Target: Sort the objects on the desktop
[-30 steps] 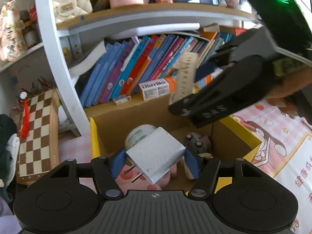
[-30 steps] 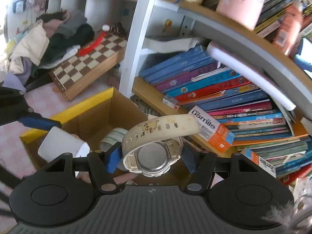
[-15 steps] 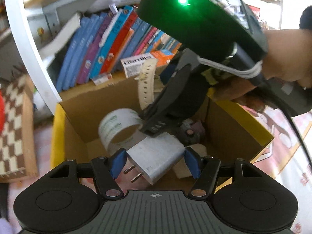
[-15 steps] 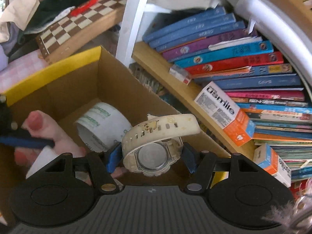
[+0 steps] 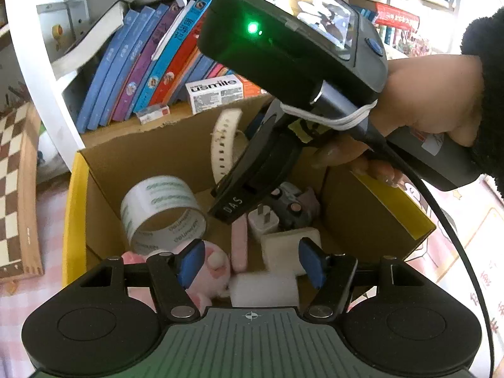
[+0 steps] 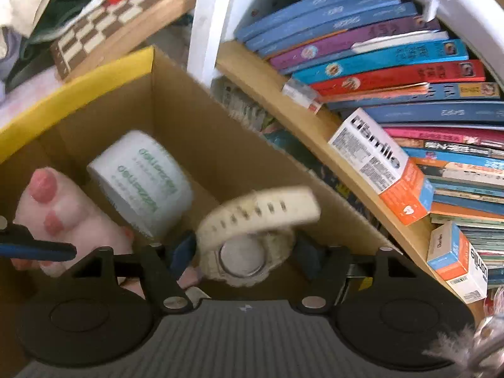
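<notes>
Left wrist view | cardboard box (image 5: 151, 154): tape roll (image 5: 157, 208), white charger (image 5: 264, 288) | left gripper (image 5: 252, 263) empty, spread | right gripper (image 6: 247, 252) clasps watch (image 6: 249, 220)

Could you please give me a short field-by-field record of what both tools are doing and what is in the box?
left tool: open, empty, over the cardboard box
right tool: shut on the watch, above the box
in the box: tape roll, pink plush toy, white plug adapter, other small items
behind the box: shelf of books
</notes>
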Tool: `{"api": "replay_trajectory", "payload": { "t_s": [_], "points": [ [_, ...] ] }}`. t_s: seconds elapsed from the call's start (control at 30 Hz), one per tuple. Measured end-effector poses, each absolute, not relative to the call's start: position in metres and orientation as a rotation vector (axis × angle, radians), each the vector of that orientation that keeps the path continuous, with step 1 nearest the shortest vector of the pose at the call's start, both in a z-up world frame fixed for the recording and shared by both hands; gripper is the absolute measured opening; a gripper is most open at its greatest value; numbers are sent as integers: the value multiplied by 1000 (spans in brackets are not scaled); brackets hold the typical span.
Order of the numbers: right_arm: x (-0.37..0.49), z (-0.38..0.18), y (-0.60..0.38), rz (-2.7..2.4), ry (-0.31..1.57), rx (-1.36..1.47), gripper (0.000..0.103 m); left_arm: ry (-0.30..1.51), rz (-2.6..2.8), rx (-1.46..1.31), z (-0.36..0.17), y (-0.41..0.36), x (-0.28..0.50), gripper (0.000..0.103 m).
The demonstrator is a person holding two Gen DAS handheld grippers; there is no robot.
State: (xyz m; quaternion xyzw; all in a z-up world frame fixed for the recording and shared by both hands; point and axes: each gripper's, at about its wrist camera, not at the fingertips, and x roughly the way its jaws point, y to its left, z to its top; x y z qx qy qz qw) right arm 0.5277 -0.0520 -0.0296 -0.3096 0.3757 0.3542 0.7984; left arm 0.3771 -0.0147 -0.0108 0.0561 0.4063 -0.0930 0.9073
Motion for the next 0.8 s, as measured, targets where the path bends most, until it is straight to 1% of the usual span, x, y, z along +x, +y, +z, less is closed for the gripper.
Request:
{"api": "replay_trajectory", "payload": {
  "t_s": [0.07, 0.17, 0.33, 0.4, 0.53, 0.6, 0.7, 0.8],
  "points": [
    [527, -24, -57, 755, 805, -626, 72, 823, -187, 121, -6, -15, 373, 77],
    [525, -15, -64, 750, 800, -576, 73, 800, -179, 130, 0, -14, 367, 80],
    [517, 6, -80, 746, 788, -486, 75, 761, -165, 144, 12, -14, 357, 82],
    [511, 15, -86, 749, 782, -448, 77, 746, -160, 149, 16, -14, 353, 85],
    [494, 35, -100, 746, 750, -396, 79, 707, -150, 149, 28, -13, 340, 87],
    [486, 45, -107, 741, 734, -369, 81, 685, -142, 143, 33, -11, 331, 91],
    [468, 59, -118, 732, 704, -330, 84, 657, -130, 131, 40, -8, 318, 92],
    [451, 70, -128, 720, 678, -308, 85, 634, -116, 123, 48, -5, 304, 92]
  ]
}}
